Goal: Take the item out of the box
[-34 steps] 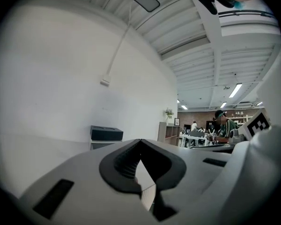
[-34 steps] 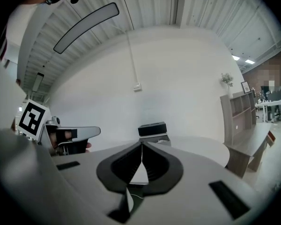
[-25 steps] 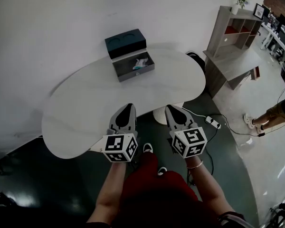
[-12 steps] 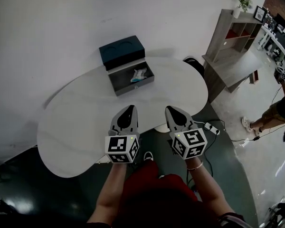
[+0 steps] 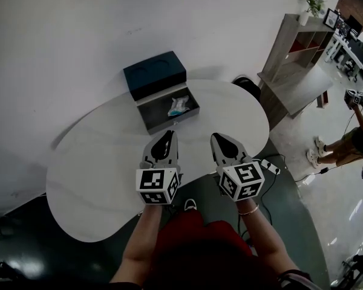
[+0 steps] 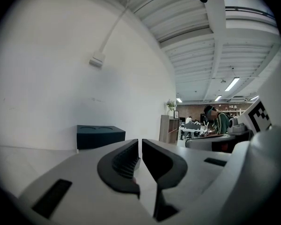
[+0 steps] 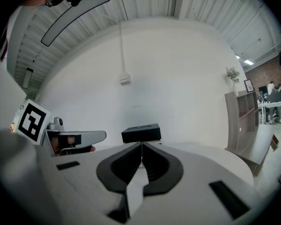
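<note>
The box [image 5: 167, 111] sits at the far side of the white desk [image 5: 100, 162], close to the wall, with its dark lid [image 5: 155, 75] swung back and standing up behind the tray. That leaves the inside open from above and from the person's side. The item [image 5: 178, 106], a small pale packet with a touch of teal, lies loose on the floor of the tray toward its right end, not yet touched. Both tools hover over the near edge of the desk, side by side and well short of the box, their noses pointing at it. This looks like a ready stance before the reach. The left gripper [image 5: 165, 139] has its jaws pressed together with nothing between them, and its own view looks past the tips to the raised lid. The right gripper [image 5: 221, 142] is likewise closed and empty, its tips meeting in a thin line, aimed almost straight at the box. Judging from this, the removal has not begun: one gripper would need to spread its jaws and travel forward over the tray's front wall to pinch the packet
</note>
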{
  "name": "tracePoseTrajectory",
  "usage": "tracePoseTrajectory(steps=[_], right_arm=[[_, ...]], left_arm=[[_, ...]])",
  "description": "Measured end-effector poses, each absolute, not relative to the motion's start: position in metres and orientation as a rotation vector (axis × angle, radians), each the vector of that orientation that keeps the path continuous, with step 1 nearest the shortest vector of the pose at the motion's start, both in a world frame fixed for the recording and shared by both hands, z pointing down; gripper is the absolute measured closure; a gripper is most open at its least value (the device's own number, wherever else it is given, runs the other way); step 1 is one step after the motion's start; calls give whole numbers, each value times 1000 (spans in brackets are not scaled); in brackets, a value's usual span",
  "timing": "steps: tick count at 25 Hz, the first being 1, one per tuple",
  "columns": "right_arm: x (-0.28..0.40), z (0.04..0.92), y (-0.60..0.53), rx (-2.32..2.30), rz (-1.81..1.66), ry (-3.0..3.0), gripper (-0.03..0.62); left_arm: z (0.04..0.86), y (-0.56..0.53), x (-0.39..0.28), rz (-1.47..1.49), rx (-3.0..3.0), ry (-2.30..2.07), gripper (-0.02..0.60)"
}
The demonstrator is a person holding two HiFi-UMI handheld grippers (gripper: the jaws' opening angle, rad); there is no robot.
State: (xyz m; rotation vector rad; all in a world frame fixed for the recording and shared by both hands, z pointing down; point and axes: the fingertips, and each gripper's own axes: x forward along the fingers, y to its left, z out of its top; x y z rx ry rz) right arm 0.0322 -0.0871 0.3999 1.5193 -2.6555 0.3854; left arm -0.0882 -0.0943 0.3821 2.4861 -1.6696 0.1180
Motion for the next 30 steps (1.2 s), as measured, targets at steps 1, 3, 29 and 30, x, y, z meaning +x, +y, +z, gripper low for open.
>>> tracePoseTrajectory(steps=[1,3,29,30], right_arm=[[30,399,-91,1524,385,-2652,579],[27,399,-97,1529,387,-2646,579],[17,416,-146,1545,445,-2583,579],[17,417,-150,1539,448,-2585,579]], left_arm=[[383,-98,-89,121,2488,-1663,558],[384,-106,-91,126,2488,-1650,557],[430,-179,-100,390,2423,-1544,454],[432,-183,-100,410,2413,-1546,453]])
